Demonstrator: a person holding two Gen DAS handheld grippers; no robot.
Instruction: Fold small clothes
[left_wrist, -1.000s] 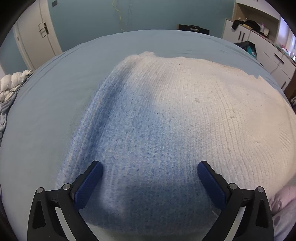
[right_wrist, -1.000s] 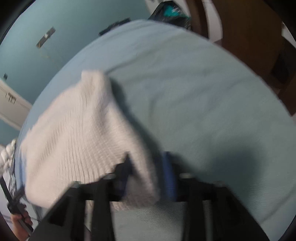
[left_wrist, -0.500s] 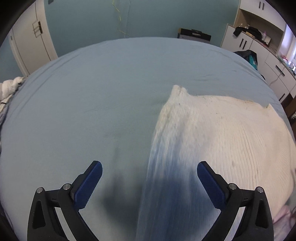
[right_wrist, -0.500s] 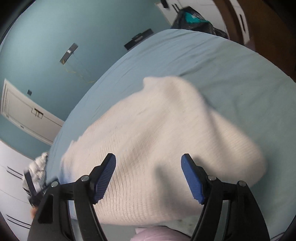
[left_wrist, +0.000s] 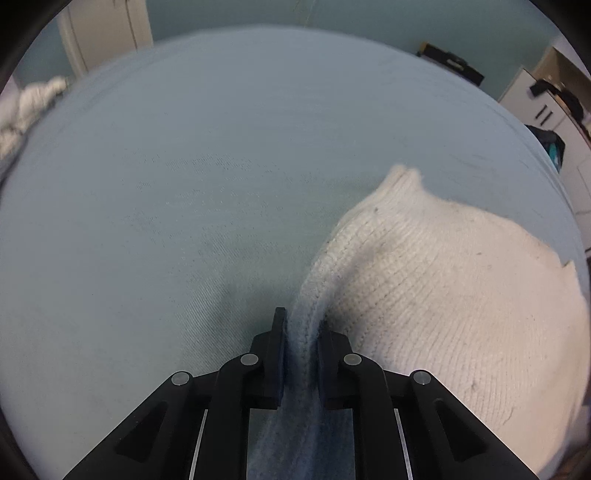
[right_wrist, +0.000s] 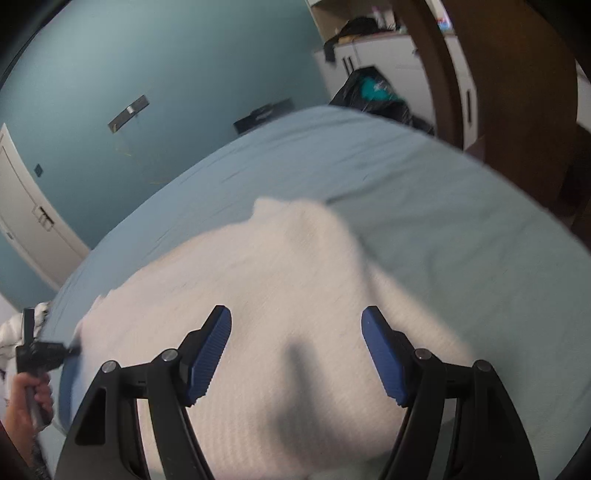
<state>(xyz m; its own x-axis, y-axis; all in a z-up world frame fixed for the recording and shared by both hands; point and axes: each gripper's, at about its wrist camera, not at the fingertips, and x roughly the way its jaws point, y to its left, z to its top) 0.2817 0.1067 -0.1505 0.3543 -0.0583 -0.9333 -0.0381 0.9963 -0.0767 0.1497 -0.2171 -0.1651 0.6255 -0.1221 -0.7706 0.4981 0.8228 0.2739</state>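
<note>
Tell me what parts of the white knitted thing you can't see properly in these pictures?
- Left wrist view: the white knit garment runs off the right and bottom edges; the left gripper covers the pinched edge.
- Right wrist view: the garment's far corner is motion-blurred, and its near part runs under the open right gripper and off the bottom edge.
- Neither view shows what sort of garment it is.

Bed with pale blue sheet (left_wrist: 184, 221) filling most of both frames, white knit garment (left_wrist: 443, 295) lying on it at lower right of the left wrist view, lower centre of the right wrist view, white bundled fabric (left_wrist: 29, 107) at upper left edge
</note>
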